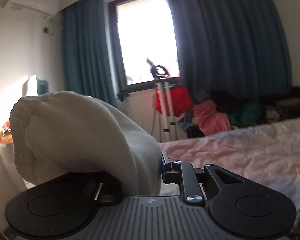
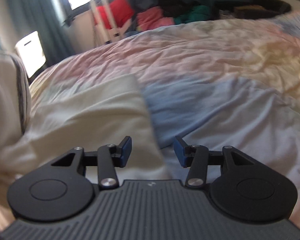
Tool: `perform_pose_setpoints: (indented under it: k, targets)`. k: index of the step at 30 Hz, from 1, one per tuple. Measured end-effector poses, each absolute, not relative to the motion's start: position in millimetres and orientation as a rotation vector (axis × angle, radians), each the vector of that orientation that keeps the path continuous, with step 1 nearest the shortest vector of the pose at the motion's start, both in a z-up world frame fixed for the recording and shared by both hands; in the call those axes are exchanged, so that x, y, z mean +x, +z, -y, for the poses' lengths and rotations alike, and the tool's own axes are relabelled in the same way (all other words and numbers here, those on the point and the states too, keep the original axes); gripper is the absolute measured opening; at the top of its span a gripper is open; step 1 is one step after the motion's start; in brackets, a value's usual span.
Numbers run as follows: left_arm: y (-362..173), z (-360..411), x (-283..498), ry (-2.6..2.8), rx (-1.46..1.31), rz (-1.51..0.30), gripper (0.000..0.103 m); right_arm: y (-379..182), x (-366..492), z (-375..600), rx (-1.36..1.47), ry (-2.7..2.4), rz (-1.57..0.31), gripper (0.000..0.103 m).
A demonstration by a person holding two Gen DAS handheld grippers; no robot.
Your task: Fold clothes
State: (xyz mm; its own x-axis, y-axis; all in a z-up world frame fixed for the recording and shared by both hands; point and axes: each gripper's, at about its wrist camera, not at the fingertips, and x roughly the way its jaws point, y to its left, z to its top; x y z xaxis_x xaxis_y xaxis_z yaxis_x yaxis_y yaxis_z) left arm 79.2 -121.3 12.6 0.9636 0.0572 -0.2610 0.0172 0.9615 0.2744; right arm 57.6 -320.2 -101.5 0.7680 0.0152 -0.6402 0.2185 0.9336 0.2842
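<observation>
A cream-white knitted garment [image 1: 80, 130] bulges up between the jaws of my left gripper [image 1: 148, 170], which is shut on it and held above the bed. Only the right finger [image 1: 167, 165] shows; the cloth hides the left one. In the right wrist view the same white garment [image 2: 90, 116] lies spread on the pink and blue bedspread [image 2: 210, 60], and part of it rises at the left edge with a grey stripe [image 2: 20, 92]. My right gripper [image 2: 153, 148] stands open low over the garment's right edge, and its pads do not press the cloth.
A tripod [image 1: 166, 104] stands beside the bed under the window [image 1: 146, 40]. A heap of red, pink and green clothes [image 1: 210, 114] lies along the far side, in front of dark teal curtains [image 1: 230, 40]. The bedspread [image 1: 240, 150] stretches to the right.
</observation>
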Motion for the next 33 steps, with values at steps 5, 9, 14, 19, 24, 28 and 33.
perform_pose_setpoints:
  k: [5,9,14,19,24,28,33]
  targets:
    - [-76.5,181.2,82.1,-0.076,0.422,-0.446,0.024,-105.5,52.4,363.6,0.485,-0.25,-0.652,0.051]
    - [-99.7,191.3,87.5,-0.078,0.491,-0.47,0.034,-114.2,58.9,372.0,0.532,-0.246,-0.667,0.051]
    - [-87.4,204.5,95.5,-0.144,0.555,-0.566,0.074,-117.3,64.0,379.6,0.565,-0.257,-0.677,0.051]
    - [-79.8,219.0,70.0,-0.191,0.666,-0.703,0.08,-121.6,63.7,387.2,0.619,-0.267,-0.705,0.051]
    - [-41.7,215.8,53.7,-0.25,0.549,-0.675,0.081,-121.4,57.5,386.8,0.635,-0.284,-0.71,0.051]
    - [-16.4,215.3,54.9,-0.293,0.51,-0.668,0.081,-123.3,51.8,382.0,0.657,-0.262,-0.716,0.051]
    - [5.8,182.7,54.3,-0.276,0.471,-0.632,0.085,-121.7,53.4,375.1,0.71,-0.203,-0.7,0.051]
